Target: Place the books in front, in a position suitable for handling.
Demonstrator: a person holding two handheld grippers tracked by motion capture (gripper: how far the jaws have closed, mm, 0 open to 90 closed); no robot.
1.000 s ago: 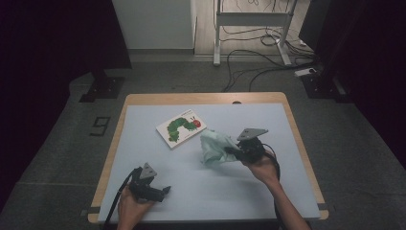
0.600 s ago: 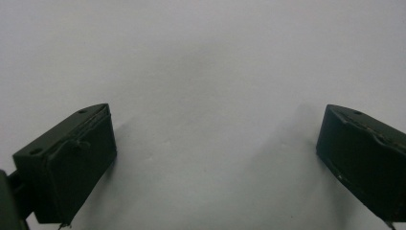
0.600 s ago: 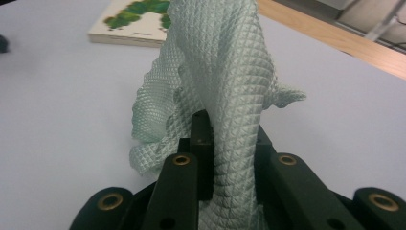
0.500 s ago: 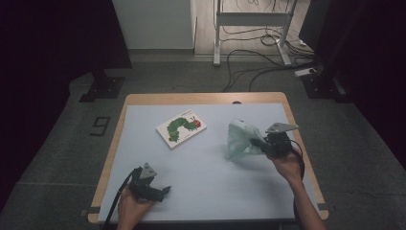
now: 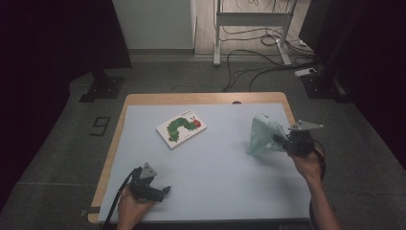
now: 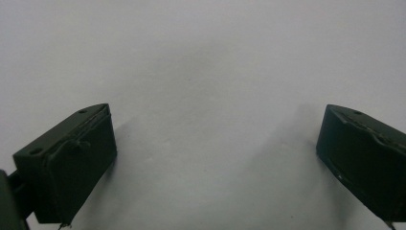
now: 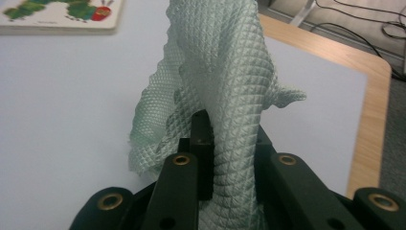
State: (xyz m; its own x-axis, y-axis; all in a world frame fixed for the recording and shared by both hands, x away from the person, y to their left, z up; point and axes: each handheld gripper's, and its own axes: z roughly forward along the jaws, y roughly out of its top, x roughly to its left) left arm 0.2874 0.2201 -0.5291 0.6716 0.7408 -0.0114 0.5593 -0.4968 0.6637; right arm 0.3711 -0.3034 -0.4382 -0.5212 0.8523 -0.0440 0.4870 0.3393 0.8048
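Fingers of the left gripper (image 5: 165, 190) stand wide apart with nothing between them, low over bare table (image 5: 220, 191) at the near left corner; in the left gripper view both black pads (image 6: 72, 163) flank plain surface. Next going right, a picture book (image 5: 181, 128) with a green caterpillar lies flat in the far-left middle of the table, apart from both grippers. Farther right, the pale green cloth (image 5: 262, 134) hangs bunched and lifted near the right edge, pinched at one end by the right gripper (image 5: 282, 142), jaws closed tight on it; the right gripper view shows the waffle-textured fabric (image 7: 225, 86) squeezed between the pads and rising up and away from them. Cloth's long axis runs roughly upright from the pinch, free end toward table centre, lower hem seems near or brushing the surface, cannot tell which. Key relation: cloth sits just left of the right fingers and well apart from the left gripper, so the right hand is the one in control; likely it gets laid down or spread leftward.
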